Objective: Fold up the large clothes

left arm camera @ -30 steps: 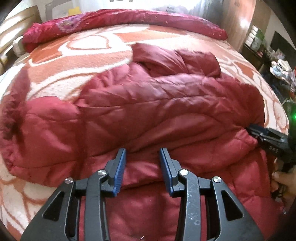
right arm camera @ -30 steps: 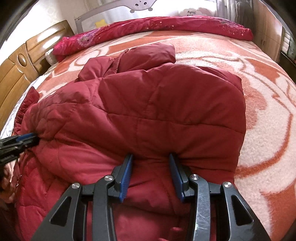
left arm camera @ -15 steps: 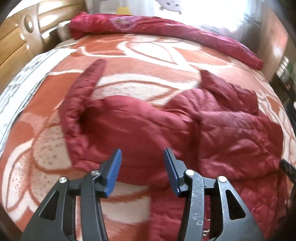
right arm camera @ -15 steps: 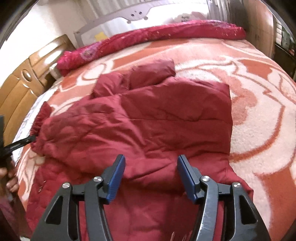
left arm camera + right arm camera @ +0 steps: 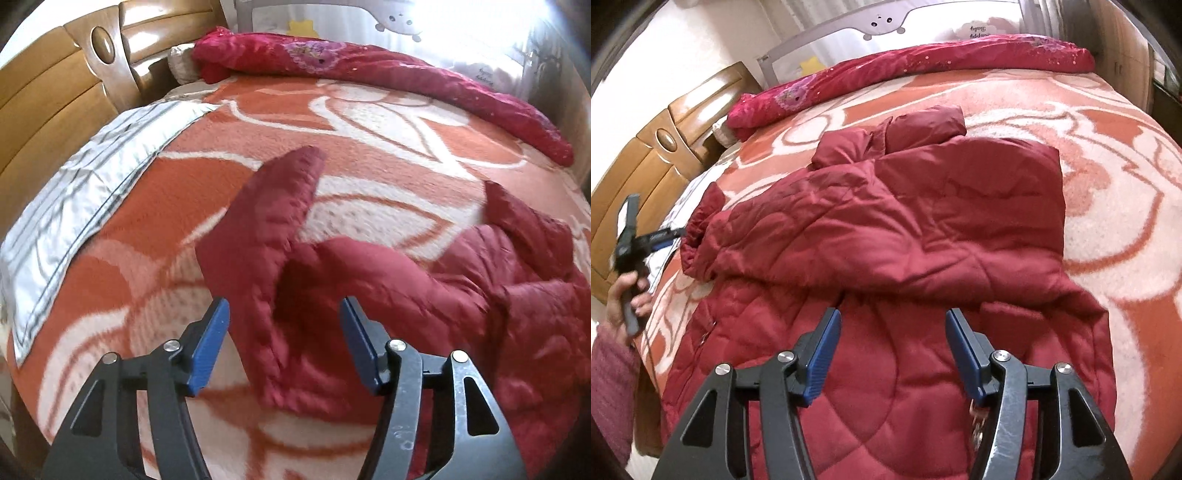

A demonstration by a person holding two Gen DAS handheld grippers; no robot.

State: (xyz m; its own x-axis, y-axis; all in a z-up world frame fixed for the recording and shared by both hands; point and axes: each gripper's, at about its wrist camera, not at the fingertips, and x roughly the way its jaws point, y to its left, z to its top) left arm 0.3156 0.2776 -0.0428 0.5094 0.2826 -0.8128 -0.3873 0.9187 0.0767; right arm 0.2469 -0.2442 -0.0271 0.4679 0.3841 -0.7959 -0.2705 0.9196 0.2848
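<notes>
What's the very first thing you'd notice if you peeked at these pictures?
A big puffy dark-red quilted coat sprawls across the middle of the orange-and-cream flowered blanket, one sleeve sticking out toward the wooden headboard. Along the bed's far edge lies a rolled bright-red quilt.

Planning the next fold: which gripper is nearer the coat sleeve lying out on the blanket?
Left. The left gripper hovers right over the sleeve, fingers opening, not touching. The right gripper hangs open over the coat's lower body, well away.
</notes>
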